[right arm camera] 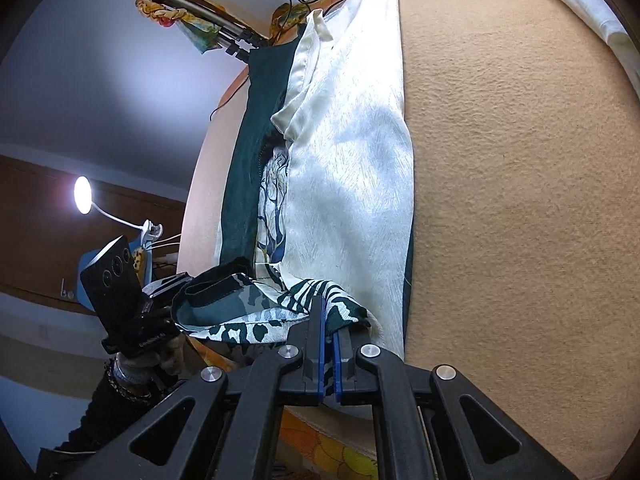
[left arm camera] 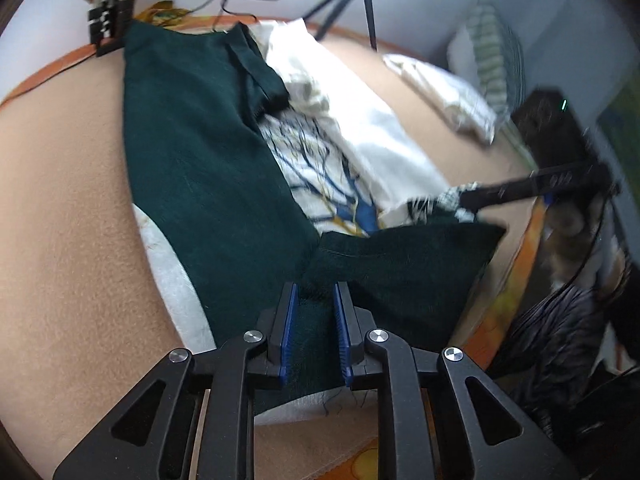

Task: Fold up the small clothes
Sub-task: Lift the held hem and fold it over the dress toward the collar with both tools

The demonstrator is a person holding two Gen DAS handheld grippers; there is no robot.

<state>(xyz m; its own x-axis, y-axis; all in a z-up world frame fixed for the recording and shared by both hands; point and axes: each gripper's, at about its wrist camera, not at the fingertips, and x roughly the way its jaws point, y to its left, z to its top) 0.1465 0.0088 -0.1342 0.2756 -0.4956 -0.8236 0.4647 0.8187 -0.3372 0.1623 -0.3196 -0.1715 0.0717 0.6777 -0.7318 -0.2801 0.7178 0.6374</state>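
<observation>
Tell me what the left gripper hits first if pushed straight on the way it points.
Probably the dark green garment: its cloth already lies between the left gripper's parted blue pads, with the bed beneath. Depth is uncertain.

Dark green garment [left arm camera: 192, 168], white cloth with blue branch print [left arm camera: 340, 184], tan blanket [right arm camera: 520, 200]

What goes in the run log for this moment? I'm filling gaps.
left tongs: open over dark green cloth | right tongs: shut on patterned hem | fold: unfinished
</observation>
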